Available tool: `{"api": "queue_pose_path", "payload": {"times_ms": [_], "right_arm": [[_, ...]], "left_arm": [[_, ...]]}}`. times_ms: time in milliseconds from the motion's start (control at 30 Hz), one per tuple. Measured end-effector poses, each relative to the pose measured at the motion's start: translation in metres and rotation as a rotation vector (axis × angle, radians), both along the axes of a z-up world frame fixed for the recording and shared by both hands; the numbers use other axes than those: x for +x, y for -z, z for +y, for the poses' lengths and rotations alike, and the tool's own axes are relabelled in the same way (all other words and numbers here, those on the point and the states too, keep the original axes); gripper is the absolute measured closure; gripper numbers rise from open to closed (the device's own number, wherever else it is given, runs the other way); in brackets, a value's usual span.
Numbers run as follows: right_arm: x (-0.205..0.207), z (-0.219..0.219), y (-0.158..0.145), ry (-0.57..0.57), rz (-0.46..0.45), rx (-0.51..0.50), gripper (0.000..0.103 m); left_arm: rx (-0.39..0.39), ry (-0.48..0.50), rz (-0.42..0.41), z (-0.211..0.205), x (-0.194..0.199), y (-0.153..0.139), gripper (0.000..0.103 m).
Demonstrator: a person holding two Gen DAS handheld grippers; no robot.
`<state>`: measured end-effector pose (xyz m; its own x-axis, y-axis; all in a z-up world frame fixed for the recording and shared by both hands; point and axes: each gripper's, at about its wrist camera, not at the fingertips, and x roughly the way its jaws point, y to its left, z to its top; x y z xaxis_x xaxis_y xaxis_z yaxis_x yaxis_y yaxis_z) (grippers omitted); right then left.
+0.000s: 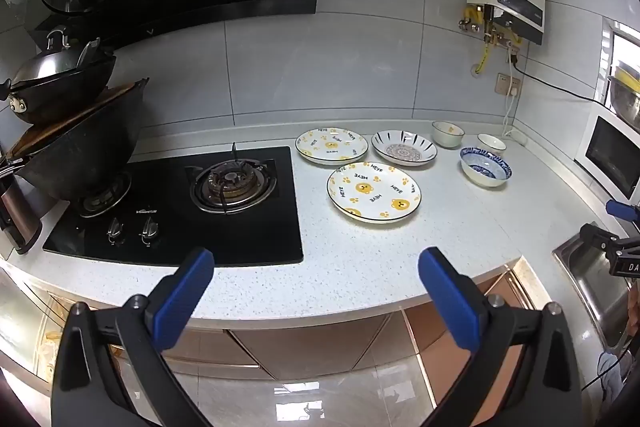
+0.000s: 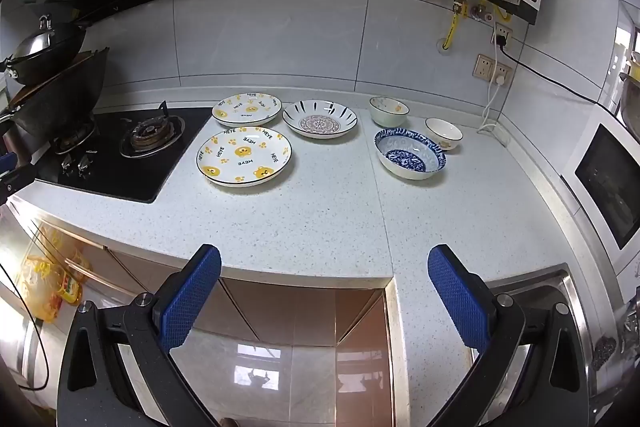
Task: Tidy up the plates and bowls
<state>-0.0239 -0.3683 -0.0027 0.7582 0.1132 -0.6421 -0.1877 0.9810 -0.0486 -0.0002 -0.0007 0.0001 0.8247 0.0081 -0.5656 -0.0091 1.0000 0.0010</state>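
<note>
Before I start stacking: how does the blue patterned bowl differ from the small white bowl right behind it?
The blue patterned bowl is clearly wider than the small white bowl. The blue patterned bowl carries dense blue decoration across its inside and rim; the small white bowl is plain white inside with a thin dark rim and a small yellow motif on its side. The blue patterned bowl sits nearer the counter's front edge. Both stand upright and empty.

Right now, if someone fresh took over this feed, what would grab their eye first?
Probably the two yellow bear plates beside the black gas hob, with a patterned plate next to the rear one. Right of them sits the blue-and-white bowl with two small bowls behind it. Both grippers, left and right, hang wide open and empty short of the counter.
</note>
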Motion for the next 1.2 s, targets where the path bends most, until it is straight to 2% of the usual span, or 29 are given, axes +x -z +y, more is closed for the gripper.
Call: {"api": "queue_pose_path", "payload": {"times_ms": [1200], "right_arm": [[-0.002, 0.004, -0.001, 0.005, 0.002, -0.001, 0.001]], "left_arm": [[-0.031, 0.017, 0.024, 0.006, 0.001, 0.005, 0.0]]}}
